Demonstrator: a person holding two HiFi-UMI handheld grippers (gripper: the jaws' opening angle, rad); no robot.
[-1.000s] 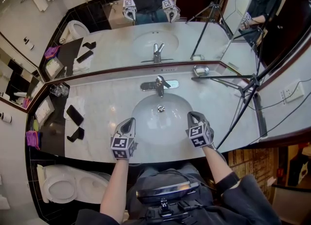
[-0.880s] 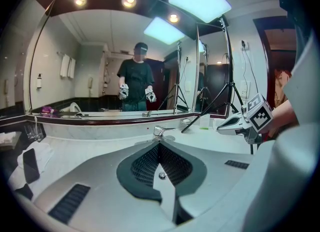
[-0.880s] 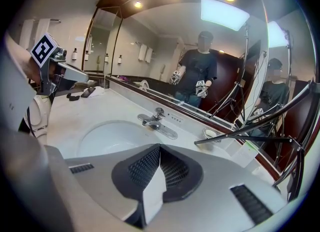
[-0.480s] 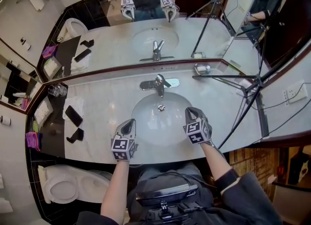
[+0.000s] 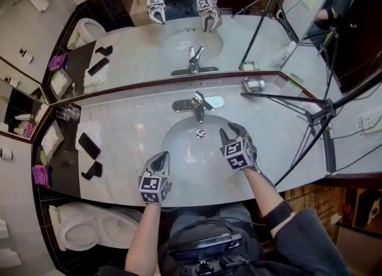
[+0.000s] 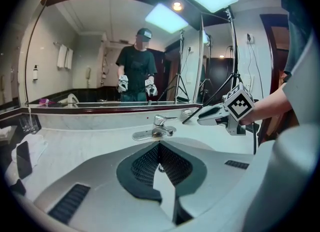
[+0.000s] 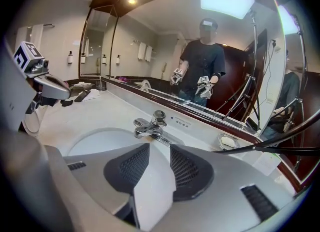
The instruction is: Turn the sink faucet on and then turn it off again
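The chrome faucet [image 5: 197, 104] stands behind the white basin [image 5: 179, 149], its lever pointing right and no water showing. My right gripper [image 5: 229, 129] hovers over the basin's right half, a short way in front of the faucet [image 7: 152, 126]. Its jaws have just been opening and stand open with nothing between them [image 7: 152, 151]. My left gripper [image 5: 160, 160] sits at the basin's front left rim, shut and holding nothing [image 6: 159, 148]. In the left gripper view the faucet [image 6: 156, 128] is straight ahead and the right gripper [image 6: 212, 116] is to its right.
A soap dish [image 5: 255, 84] sits at the back right by a tripod leg [image 5: 280, 96] lying across the counter. Dark phones [image 5: 88, 145] and glasses [image 5: 67, 112] lie at the left. The mirror runs behind the faucet. A toilet [image 5: 89, 227] is at lower left.
The right gripper moved forward over the basin toward the faucet and its jaws spread apart. The left gripper sank a little at the front rim and stayed shut.
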